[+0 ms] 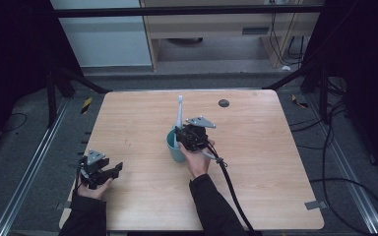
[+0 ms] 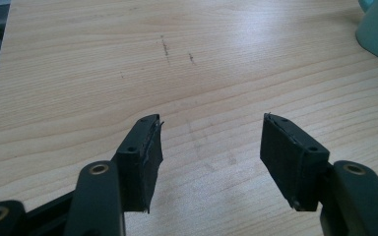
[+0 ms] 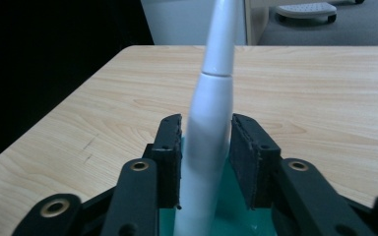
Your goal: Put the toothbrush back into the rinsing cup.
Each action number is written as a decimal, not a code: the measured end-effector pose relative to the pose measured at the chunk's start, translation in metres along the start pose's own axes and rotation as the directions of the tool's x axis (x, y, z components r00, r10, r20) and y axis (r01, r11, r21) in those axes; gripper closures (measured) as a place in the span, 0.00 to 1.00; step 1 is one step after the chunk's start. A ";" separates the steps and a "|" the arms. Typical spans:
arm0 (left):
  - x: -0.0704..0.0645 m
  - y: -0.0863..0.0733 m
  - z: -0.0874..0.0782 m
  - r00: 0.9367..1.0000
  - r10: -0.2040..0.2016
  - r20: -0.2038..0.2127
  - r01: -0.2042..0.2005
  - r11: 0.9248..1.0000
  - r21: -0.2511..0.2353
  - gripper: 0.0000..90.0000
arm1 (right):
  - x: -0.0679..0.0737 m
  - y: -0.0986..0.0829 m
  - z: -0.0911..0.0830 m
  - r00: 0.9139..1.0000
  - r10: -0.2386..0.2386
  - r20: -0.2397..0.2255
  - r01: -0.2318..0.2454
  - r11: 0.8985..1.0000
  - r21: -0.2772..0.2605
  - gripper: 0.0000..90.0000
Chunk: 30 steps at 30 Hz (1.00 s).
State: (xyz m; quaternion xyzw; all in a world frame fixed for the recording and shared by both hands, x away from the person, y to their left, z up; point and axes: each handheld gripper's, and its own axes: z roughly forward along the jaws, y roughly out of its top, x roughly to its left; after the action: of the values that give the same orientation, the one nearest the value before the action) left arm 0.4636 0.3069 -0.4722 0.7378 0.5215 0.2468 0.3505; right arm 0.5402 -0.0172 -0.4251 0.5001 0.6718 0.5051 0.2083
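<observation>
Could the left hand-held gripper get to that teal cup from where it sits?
Probably yes. The left hand-held gripper is open, and bare table lies between it and the cup. The right hand-held gripper crowds the cup's far side, around the toothbrush.

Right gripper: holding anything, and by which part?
Yes: the right gripper clamps the white toothbrush by its thick lower handle, above the teal cup.

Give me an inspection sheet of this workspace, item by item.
Surface: wooden table, faint marks.
Job's things: white electric toothbrush upright in teal cup.
Clutter: dark round spot near far edge.
Grippers: right hand-held gripper straddles the toothbrush, a gap on one side; left hand-held gripper open, nothing between its jaws.
Cables: black cable trails from the right hand-held gripper.
Surroundings: dark frame, floor cables.
</observation>
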 end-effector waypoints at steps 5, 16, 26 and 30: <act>0.000 0.000 0.000 1.000 0.003 -0.001 -0.003 1.000 0.001 0.45 | -0.003 0.006 -0.019 0.999 -0.045 -0.019 0.044 0.999 -0.027 0.51; -0.001 -0.001 0.001 1.000 0.007 0.005 -0.007 1.000 0.011 0.45 | -0.054 -0.011 -0.075 0.989 -0.144 0.015 0.143 0.989 0.039 0.24; -0.001 -0.002 0.002 1.000 0.008 0.015 -0.009 1.000 0.025 0.46 | -0.103 -0.042 -0.110 0.991 -0.116 0.060 0.110 0.989 0.102 0.22; -0.002 -0.001 0.002 1.000 0.008 0.021 -0.008 1.000 0.027 0.47 | -0.120 -0.054 -0.118 0.982 -0.148 0.117 0.131 0.981 0.143 0.22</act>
State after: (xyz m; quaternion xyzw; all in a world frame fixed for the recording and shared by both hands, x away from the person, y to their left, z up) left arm 0.4637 0.3045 -0.4748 0.7470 0.5182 0.2335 0.3448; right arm 0.4720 -0.1780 -0.4528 0.4956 0.7232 0.4100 0.2516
